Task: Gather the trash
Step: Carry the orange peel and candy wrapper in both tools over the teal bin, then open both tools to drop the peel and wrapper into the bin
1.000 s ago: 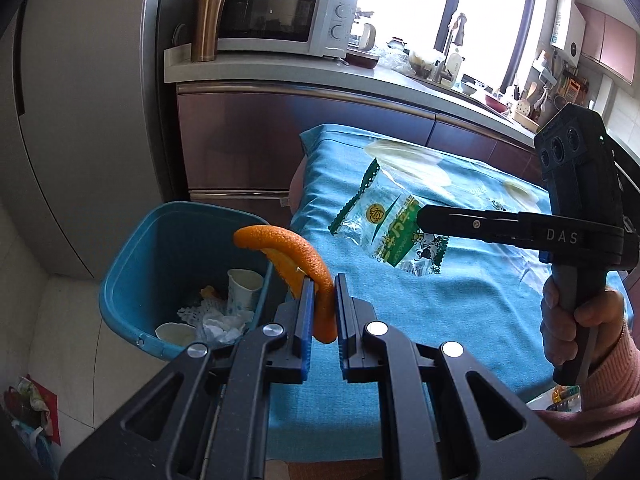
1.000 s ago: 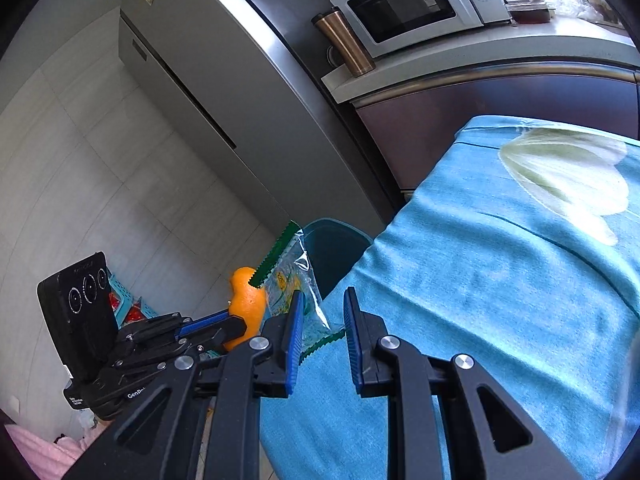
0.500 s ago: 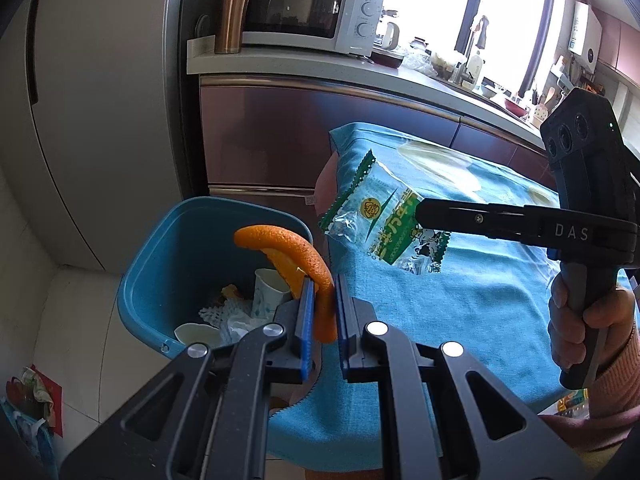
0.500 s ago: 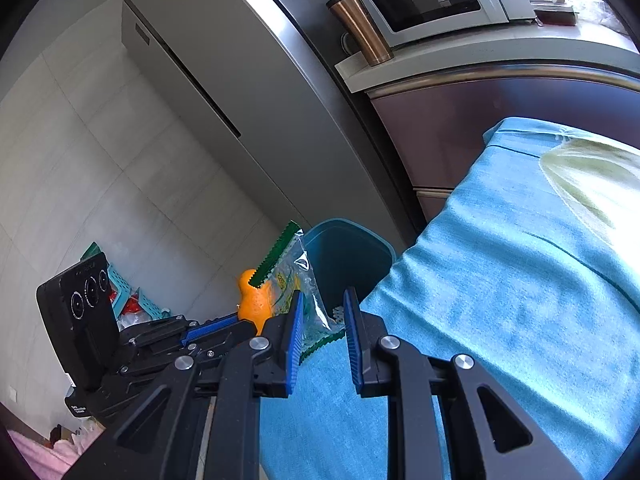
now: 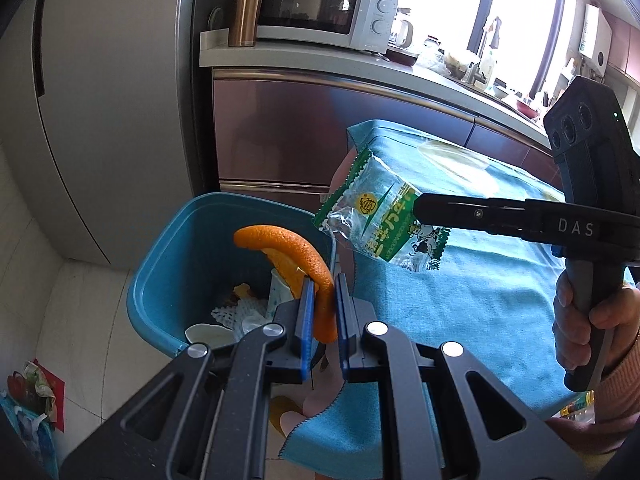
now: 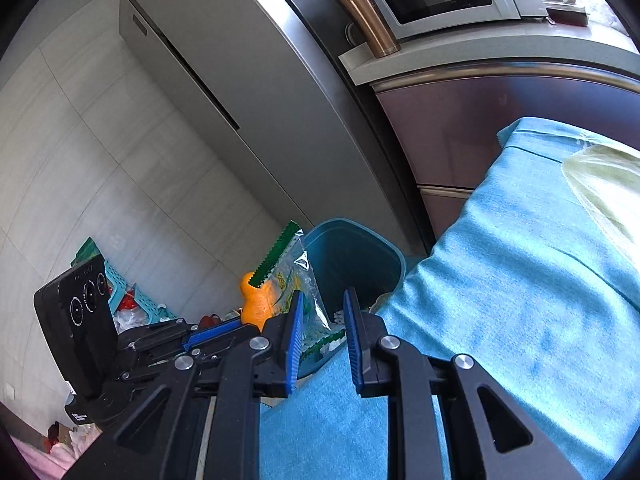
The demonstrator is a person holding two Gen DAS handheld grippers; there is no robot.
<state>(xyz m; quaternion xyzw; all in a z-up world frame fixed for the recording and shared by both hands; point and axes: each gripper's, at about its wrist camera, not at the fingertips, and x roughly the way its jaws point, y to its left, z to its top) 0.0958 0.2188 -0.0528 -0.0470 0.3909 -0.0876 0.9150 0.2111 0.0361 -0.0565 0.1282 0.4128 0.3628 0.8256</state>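
Orange peel (image 5: 298, 256), pinched in the left gripper (image 5: 321, 312), hangs over the blue bin (image 5: 160, 280), at its 3 o'clock rim. Right gripper (image 6: 320, 326) clamps the snack wrapper (image 5: 380, 224) at the bin's 2 o'clock, over the worktop (image 5: 480, 300) edge; left is nearer.

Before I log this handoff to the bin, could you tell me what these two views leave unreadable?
- Bottom of the bin: left wrist view, covered by the orange peel and the left tongs.
- Wrapper print: too small and crinkled in both views.
- Right tongs contact with the wrapper: right wrist view, wrapper edge hidden behind one finger.
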